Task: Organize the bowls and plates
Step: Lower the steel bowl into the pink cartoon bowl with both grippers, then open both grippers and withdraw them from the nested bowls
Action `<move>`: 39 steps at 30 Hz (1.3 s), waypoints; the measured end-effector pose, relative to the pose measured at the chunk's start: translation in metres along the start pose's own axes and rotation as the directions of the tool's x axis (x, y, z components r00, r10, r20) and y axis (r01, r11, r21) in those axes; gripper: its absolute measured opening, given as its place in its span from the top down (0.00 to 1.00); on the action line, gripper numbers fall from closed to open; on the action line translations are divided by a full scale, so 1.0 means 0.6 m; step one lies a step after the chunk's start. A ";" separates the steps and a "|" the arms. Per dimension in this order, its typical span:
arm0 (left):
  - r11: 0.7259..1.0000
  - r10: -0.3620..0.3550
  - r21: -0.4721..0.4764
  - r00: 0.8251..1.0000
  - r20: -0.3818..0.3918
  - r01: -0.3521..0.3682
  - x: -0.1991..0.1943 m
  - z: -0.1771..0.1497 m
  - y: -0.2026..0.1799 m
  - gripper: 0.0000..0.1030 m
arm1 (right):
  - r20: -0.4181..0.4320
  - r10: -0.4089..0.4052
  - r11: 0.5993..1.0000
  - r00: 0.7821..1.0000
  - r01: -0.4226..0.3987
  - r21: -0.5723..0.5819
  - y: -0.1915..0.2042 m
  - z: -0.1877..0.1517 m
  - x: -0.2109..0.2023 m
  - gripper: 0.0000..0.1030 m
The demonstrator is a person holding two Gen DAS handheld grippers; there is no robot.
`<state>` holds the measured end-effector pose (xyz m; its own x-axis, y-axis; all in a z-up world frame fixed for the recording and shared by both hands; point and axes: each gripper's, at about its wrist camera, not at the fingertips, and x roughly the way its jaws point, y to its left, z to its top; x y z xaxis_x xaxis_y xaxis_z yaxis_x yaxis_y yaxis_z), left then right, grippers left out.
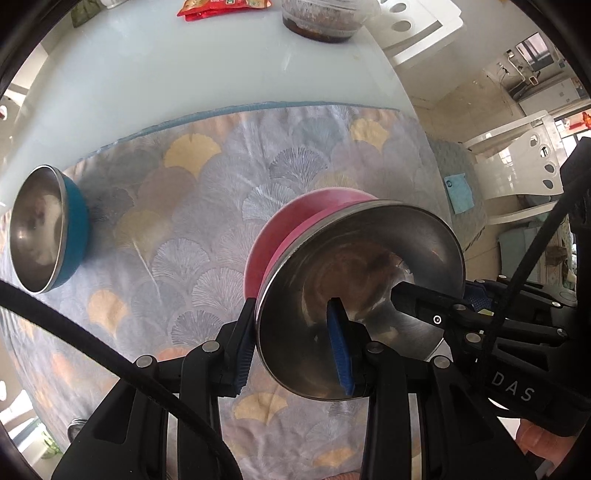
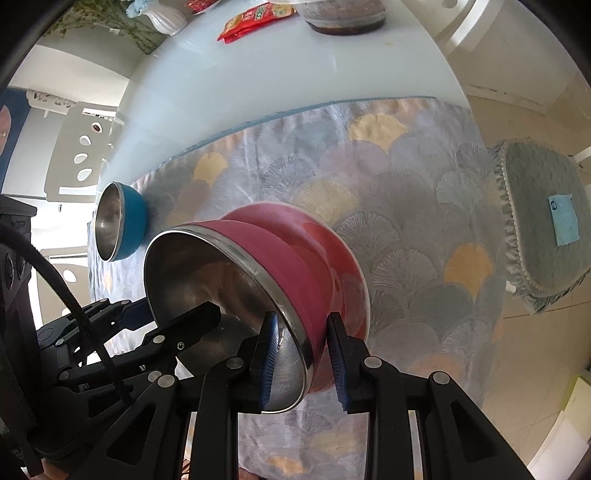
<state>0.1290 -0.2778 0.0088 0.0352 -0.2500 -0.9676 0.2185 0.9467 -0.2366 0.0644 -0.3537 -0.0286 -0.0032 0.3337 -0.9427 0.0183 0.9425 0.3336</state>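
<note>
A pink bowl with a steel inside (image 1: 295, 225) (image 2: 291, 254) stands on a red plate (image 1: 258, 258) (image 2: 343, 266) on the patterned cloth. My left gripper (image 1: 295, 354) straddles the bowl's left rim, one finger inside and one outside. My right gripper (image 2: 303, 358) straddles the opposite rim the same way. Both sets of pads sit close to the rim wall; firm contact is hard to confirm. A blue bowl with a steel inside (image 1: 48, 229) (image 2: 122, 221) stands apart at the cloth's far left edge.
The ginkgo-patterned cloth (image 1: 207, 206) (image 2: 406, 206) covers the near part of a pale blue table (image 1: 147, 74) (image 2: 295, 66). A clear container with dark food (image 1: 325, 18) (image 2: 343, 16) and red snack packets (image 1: 221, 7) (image 2: 255, 20) lie at the far end. White chairs flank the table.
</note>
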 end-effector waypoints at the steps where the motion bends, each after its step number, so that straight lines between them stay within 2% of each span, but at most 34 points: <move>1: 1.000 -0.001 -0.001 1.000 -0.004 0.001 0.002 0.000 0.001 0.68 | -0.003 0.001 1.000 1.000 -0.001 0.001 -0.001 0.000 0.002 0.74; 15: 1.000 -0.005 -0.001 1.000 -0.003 0.005 0.006 -0.001 0.000 0.65 | -0.013 -0.011 1.000 1.000 0.011 0.011 -0.011 -0.004 0.014 0.74; 39: 1.000 -0.019 0.016 1.000 0.024 0.019 -0.012 -0.019 -0.012 0.65 | 0.023 0.010 1.000 1.000 -0.011 0.022 -0.003 -0.024 -0.016 0.74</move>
<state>0.1161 -0.2803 0.0166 0.0549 -0.2731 -0.9604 0.2352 0.9383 -0.2534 0.0502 -0.3582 -0.0201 0.0203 0.3427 -0.9392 0.0399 0.9384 0.3433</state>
